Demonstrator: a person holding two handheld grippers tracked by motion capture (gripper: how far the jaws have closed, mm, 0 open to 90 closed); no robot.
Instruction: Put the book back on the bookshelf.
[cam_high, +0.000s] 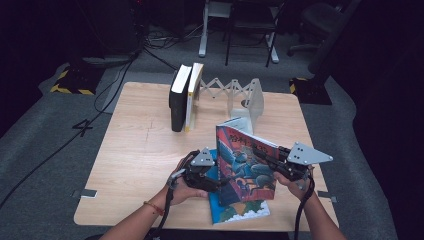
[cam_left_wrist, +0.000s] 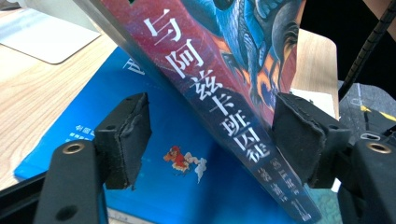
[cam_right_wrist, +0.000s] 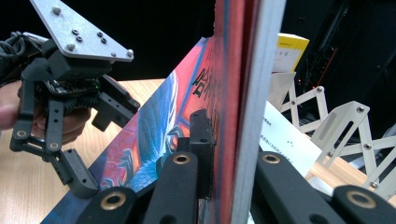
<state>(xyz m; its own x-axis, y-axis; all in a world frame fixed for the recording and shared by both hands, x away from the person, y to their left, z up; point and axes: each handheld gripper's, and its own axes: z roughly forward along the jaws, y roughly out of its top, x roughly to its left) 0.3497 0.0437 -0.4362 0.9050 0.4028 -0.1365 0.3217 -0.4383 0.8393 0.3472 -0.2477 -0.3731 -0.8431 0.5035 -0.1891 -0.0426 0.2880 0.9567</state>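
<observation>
A book with a red and blue dragon cover (cam_high: 245, 165) stands tilted on edge over a blue book (cam_high: 235, 212) that lies flat near the table's front. My right gripper (cam_high: 267, 155) is shut on the upright book's right edge; in the right gripper view its jaws (cam_right_wrist: 224, 140) pinch the cover (cam_right_wrist: 233, 70). My left gripper (cam_high: 222, 182) is open at the book's lower left. In the left gripper view the spine (cam_left_wrist: 224, 93) runs between the two pads (cam_left_wrist: 126, 135), with a gap on the left side and the blue book (cam_left_wrist: 154, 140) beneath.
Two books, one black and one yellow (cam_high: 182, 97), stand upright at the back of the wooden table (cam_high: 140, 150), against a metal accordion bookend (cam_high: 235, 92). Chairs and cables are on the floor beyond the table.
</observation>
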